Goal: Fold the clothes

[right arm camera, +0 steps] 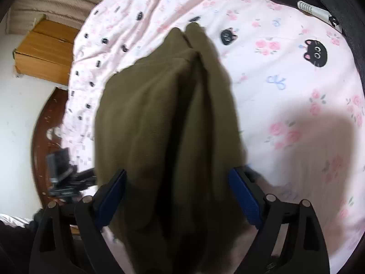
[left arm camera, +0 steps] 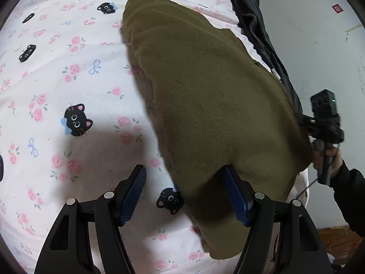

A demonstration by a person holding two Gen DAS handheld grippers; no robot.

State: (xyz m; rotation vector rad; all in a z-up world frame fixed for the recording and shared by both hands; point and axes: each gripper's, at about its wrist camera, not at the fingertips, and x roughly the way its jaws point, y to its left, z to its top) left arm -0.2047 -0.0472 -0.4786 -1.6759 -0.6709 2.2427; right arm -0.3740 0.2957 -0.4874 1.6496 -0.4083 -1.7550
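Note:
An olive green garment (left arm camera: 209, 105) lies folded into a long strip on a pink bedsheet (left arm camera: 68, 86) printed with roses and black cats. My left gripper (left arm camera: 184, 169) stands open at the strip's near end, one blue pad over the cloth and the other over the sheet. A hand holds my right gripper (left arm camera: 324, 118) at the garment's right edge. In the right wrist view the olive garment (right arm camera: 164, 118) shows stacked layers with a dark crease. It runs between the wide-open jaws of my right gripper (right arm camera: 179, 171), and the pads do not press it. My left gripper (right arm camera: 63, 173) appears blurred at the left.
Dark clothing (left arm camera: 255, 22) lies along the bed's edge, one piece with a white label (right arm camera: 314, 11). Beyond the edge is grey floor (left arm camera: 319, 45). A cardboard box (right arm camera: 45, 52) and a curved brown wooden edge (right arm camera: 43, 137) sit beside the bed.

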